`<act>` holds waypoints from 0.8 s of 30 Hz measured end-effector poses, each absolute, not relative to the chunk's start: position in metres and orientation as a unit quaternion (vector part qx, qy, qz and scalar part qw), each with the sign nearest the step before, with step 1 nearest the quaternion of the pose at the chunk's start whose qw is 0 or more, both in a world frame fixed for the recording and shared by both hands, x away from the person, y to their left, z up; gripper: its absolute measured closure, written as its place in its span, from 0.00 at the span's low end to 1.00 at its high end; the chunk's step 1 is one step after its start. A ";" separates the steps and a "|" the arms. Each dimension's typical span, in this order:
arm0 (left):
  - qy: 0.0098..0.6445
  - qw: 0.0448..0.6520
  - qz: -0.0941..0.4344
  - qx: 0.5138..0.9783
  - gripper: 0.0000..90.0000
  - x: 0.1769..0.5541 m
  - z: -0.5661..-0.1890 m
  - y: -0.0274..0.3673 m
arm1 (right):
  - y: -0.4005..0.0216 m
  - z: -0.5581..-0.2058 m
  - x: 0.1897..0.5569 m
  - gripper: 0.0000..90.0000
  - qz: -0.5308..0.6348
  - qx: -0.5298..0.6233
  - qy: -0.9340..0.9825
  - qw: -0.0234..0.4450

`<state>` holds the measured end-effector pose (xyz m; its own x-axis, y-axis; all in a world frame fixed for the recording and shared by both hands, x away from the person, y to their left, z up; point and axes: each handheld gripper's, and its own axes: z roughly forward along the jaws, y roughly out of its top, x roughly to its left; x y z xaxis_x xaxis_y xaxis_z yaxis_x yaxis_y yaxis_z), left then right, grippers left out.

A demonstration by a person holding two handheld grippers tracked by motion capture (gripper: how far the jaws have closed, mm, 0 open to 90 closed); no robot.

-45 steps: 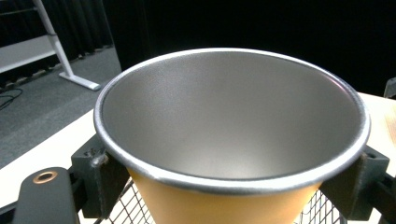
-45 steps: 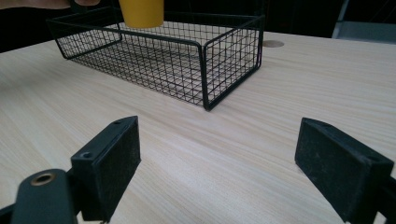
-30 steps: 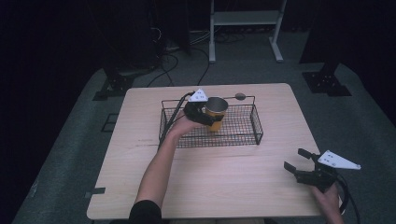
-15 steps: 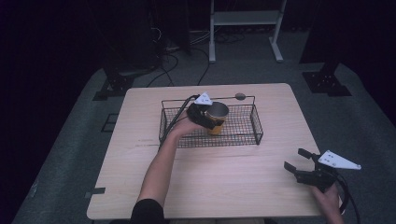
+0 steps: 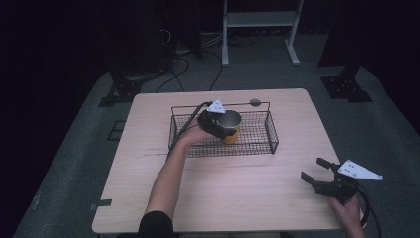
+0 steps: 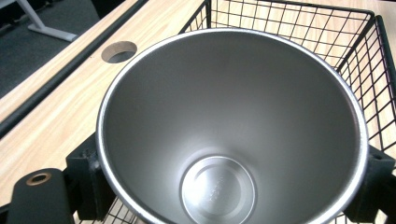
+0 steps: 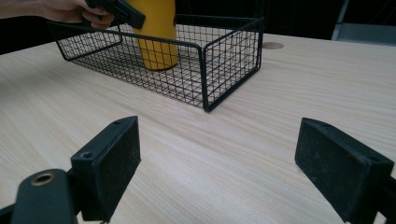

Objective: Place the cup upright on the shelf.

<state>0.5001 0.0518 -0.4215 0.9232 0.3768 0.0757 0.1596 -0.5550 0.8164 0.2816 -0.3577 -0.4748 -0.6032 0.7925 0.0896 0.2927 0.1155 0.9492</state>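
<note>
In the black wire basket [image 5: 267,130] at the far middle of the wooden table [image 5: 148,163] stands a yellow cup [image 5: 231,134] with a shiny steel inside, upright. The left gripper [image 5: 221,128] is at the cup's top, one jaw on each side of it. Its jaws have just been opening, and I cannot tell if they press the cup. The right gripper [image 5: 313,171] waits at the near right, well apart, jaws wide and holding nothing.
</note>
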 end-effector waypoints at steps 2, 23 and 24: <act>0.153 0.446 0.122 0.874 0.13 0.500 -0.421 0.052 | -0.358 -0.475 0.282 0.15 0.544 0.382 0.711 0.230; 0.164 0.454 0.135 0.865 0.00 0.499 -0.415 0.057 | -0.358 -0.475 0.282 0.15 0.545 0.381 0.711 0.230; 0.164 0.455 0.134 0.865 0.00 0.498 -0.415 0.057 | -0.358 -0.475 0.282 0.15 0.545 0.380 0.711 0.230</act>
